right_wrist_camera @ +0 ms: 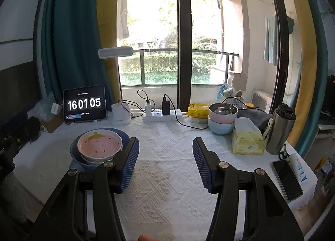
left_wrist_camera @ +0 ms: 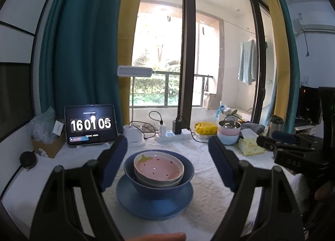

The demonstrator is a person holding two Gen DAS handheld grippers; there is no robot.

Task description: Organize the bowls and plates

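Note:
A blue plate (left_wrist_camera: pixel 155 203) lies on the white tablecloth. On it stands a blue bowl (left_wrist_camera: pixel 159 186), and inside that sits a grey bowl (left_wrist_camera: pixel 155 181) with a pink strawberry-pattern bowl (left_wrist_camera: pixel 158 166) on top. My left gripper (left_wrist_camera: pixel 167 146) is open, its blue fingers either side of the stack and clear of it. In the right wrist view the same stack (right_wrist_camera: pixel 99 149) is at the left, beside the left finger. My right gripper (right_wrist_camera: pixel 165 146) is open over bare cloth, holding nothing. It also shows at the right edge of the left wrist view (left_wrist_camera: pixel 289 151).
At the back right stand stacked pink and blue bowls (right_wrist_camera: pixel 223 120) with a steel bowl on top, a tissue pack (right_wrist_camera: pixel 248 140) and a steel flask (right_wrist_camera: pixel 280 130). A phone (right_wrist_camera: pixel 287 180) lies near the right edge. A tablet clock (right_wrist_camera: pixel 84 104), lamp base (right_wrist_camera: pixel 120 114) and power strip (right_wrist_camera: pixel 162 114) line the back.

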